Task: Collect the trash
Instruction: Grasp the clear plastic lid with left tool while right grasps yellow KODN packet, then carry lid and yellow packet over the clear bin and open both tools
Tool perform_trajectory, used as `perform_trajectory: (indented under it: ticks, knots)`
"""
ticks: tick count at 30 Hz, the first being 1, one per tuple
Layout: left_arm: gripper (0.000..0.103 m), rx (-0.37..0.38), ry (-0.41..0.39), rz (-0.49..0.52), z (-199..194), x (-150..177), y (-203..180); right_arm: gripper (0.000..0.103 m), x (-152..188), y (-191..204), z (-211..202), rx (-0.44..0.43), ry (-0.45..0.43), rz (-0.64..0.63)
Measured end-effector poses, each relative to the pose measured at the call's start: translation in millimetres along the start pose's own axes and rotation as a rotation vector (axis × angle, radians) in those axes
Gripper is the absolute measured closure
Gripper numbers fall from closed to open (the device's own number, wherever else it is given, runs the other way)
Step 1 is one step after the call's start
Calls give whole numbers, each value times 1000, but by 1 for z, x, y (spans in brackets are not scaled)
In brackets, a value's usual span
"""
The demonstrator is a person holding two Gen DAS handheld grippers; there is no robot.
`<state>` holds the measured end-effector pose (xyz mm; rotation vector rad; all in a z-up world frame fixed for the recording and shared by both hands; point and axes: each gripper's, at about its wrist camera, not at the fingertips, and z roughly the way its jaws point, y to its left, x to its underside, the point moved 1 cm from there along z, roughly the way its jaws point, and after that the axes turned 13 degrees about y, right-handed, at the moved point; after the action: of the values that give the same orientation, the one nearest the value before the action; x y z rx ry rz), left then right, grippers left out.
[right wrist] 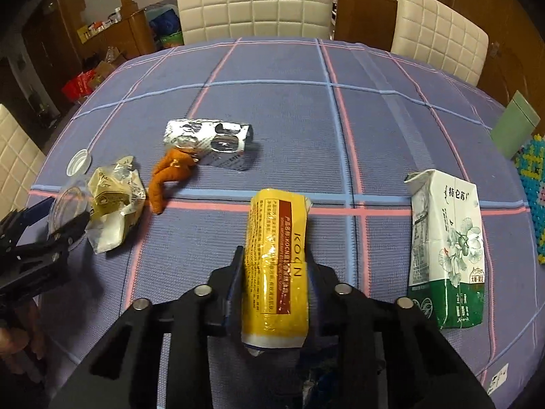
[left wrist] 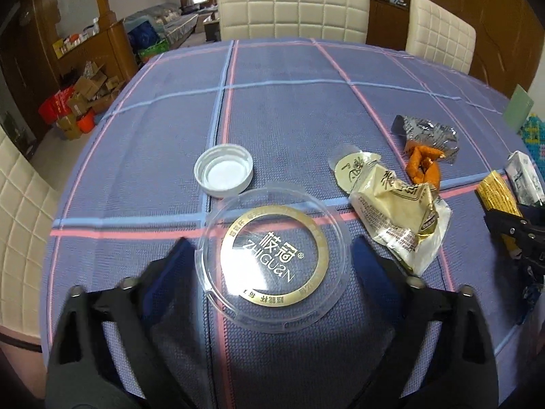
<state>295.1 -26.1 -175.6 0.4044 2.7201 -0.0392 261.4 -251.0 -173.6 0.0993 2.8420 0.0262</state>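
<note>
My left gripper [left wrist: 272, 242] stands open over the table, one finger on each side of a clear round plastic lid [left wrist: 272, 262] with a gold ring print. The lid lies flat on the cloth and the pads sit close to its rim. My right gripper [right wrist: 276, 266] is shut on a yellow soap package [right wrist: 277, 266], which runs lengthwise between the fingers. More trash lies around: a white bottle cap [left wrist: 224, 171], a crumpled cream wrapper [left wrist: 395, 211], an orange snack piece [right wrist: 168, 177], a silver printed wrapper [right wrist: 207, 143] and a green-and-white milk carton [right wrist: 446, 248] lying on its side.
The table wears a blue cloth [left wrist: 289, 119] with pink and light-blue lines. Quilted cream chairs [left wrist: 293, 3] stand along the far edge and at the left. A pale green box [right wrist: 514, 129] and a bead mat [right wrist: 531, 184] sit at the right edge.
</note>
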Motion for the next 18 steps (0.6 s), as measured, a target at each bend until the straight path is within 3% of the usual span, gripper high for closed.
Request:
perform_trajectory:
  ticks: [6,18]
  knots:
    - [16,8,0,36,-8,10,-3,76,5,17,-15,-9,-43,-33]
    - [16,-37,-110,29,-61,31,19,76,21,85,-50,-20,-106,-178]
